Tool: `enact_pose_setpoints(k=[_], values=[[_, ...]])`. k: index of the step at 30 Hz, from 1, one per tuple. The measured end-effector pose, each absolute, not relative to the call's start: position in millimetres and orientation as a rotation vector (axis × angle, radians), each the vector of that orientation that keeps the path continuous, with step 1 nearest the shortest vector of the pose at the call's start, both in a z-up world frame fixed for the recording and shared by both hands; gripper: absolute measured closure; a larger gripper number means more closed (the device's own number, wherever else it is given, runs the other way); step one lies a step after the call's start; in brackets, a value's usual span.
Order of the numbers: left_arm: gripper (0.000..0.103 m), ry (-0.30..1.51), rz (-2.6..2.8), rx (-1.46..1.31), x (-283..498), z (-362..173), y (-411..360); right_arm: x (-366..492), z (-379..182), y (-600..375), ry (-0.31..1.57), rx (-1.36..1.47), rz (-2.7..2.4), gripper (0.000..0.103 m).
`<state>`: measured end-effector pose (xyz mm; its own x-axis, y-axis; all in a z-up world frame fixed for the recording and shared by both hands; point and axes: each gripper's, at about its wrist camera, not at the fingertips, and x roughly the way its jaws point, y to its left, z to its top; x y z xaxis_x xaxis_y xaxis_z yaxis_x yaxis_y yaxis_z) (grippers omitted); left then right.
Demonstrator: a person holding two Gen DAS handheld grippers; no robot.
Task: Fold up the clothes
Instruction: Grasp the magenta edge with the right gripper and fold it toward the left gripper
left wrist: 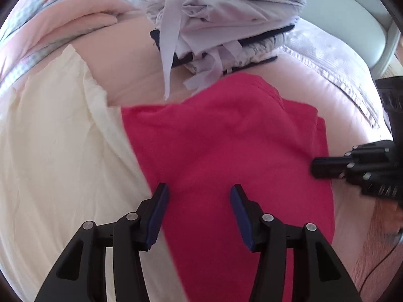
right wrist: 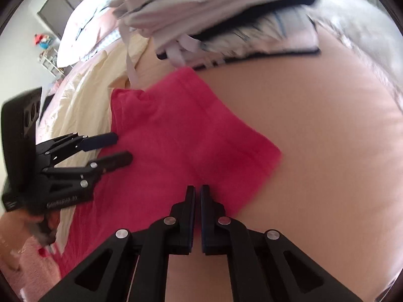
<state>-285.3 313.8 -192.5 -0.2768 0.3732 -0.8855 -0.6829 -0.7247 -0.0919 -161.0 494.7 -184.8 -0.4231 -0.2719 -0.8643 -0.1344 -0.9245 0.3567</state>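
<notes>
Landmark: red garment (left wrist: 226, 146), folded, flat on the pink bedspread (left wrist: 352, 130).
Left gripper (left wrist: 199, 193): jaws parted about halfway, nothing between the pads; tips hang over the garment's near-left part, close to its left edge.
Right gripper (right wrist: 197, 191): pads closed together, only a sliver of gap; tips over the garment's near edge; whether cloth is pinched, cannot tell.
Cream garment (left wrist: 58, 151): spread flat, touching the red garment's left edge.
Stack of folded clothes (left wrist: 221, 17): grey, white and dark layers, just beyond the red garment's far edge; grey straps hang toward it.
Hand (right wrist: 22, 220): on the left gripper's handle, left of the red garment.
</notes>
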Motion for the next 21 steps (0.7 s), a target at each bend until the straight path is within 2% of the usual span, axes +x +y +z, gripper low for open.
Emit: enact_pose_setpoints(k=[2, 4, 5, 6, 8, 11, 13, 18, 21], values=[[0.055, 0.443, 2.012, -1.311, -279.2, -189.1, 308.0, -150.7, -181.1, 502.2, -0.592, 1.676, -2.458, 0.103], [0.055, 0.411, 2.011, -1.273, -284.0, -180.5, 309.2, -150.9, -166.0, 504.2, -0.542, 1.668, -2.5, 0.093], [0.055, 0.388, 2.014, -1.25, -287.2, -175.8, 310.2, -154.4, -155.9, 503.1, -0.501, 1.628, -2.554, 0.091], [0.055, 0.34, 2.036, -1.222, -292.3, -171.0, 311.7, -161.4, -148.4, 502.7, -0.48, 1.564, -2.6, 0.09], [0.055, 0.229, 2.051, -1.183, -303.4, -166.2, 319.5, -177.8, -141.5, 503.6, -0.487, 1.492, -2.665, 0.081], [0.055, 0.177, 2.084, -1.114, -315.3, -165.2, 336.7, -204.1, -140.0, 501.2, -0.546, 1.418, -2.643, 0.081], [0.055, 0.198, 2.128, -1.104, -325.9, -167.0, 347.7, -214.3, -152.9, 498.3, -0.542, 1.473, -2.63, 0.081], [0.052, 0.3, 2.094, -1.229, -352.4, -183.1, 368.5, -205.8, -178.0, 512.3, -0.686, 1.52, -2.559, 0.081], [0.052, 0.253, 1.979, -1.276, -352.8, -186.4, 365.4, -202.3, -170.7, 517.9, -0.661, 1.523, -2.59, 0.081]])
